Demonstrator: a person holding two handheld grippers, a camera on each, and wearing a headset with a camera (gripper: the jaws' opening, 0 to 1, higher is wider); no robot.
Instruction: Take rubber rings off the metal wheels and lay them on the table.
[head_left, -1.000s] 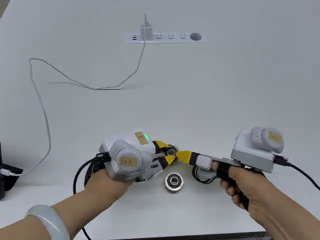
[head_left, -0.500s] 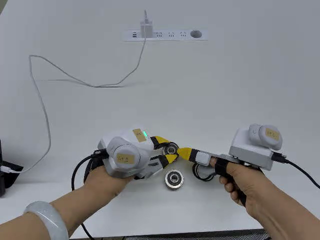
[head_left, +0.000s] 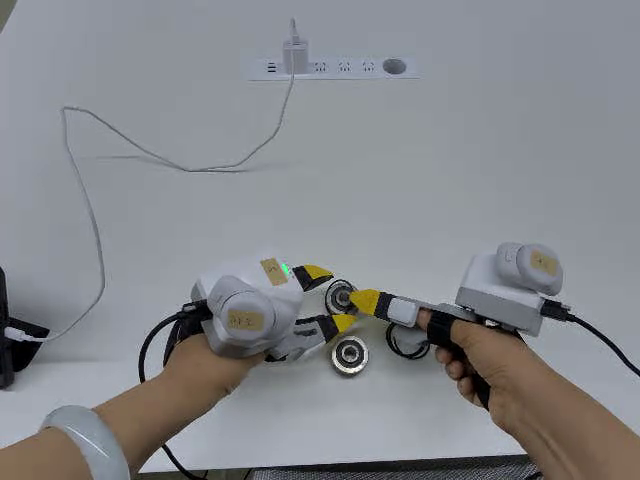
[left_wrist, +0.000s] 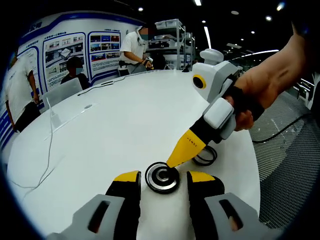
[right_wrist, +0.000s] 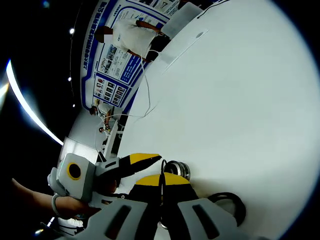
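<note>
Slippage is our worry: the left claw (head_left: 330, 297) stands open astride one metal wheel (head_left: 341, 296) at the lower middle of the head view, not clearly clamping it, so the shut right claw (head_left: 362, 300), tips at that wheel's rim, may drag it across the surface (head_left: 450, 200). Whether it pinches rubber we cannot tell. We count two claws, two wheels with the second wheel (head_left: 349, 355) just below, and loose rubber rings (head_left: 405, 343) lower right, one or perhaps two.

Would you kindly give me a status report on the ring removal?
Left tool open, straddling ringed wheel. Right tool shut, tip at that wheel. Loose rings beside; second wheel near.
</note>
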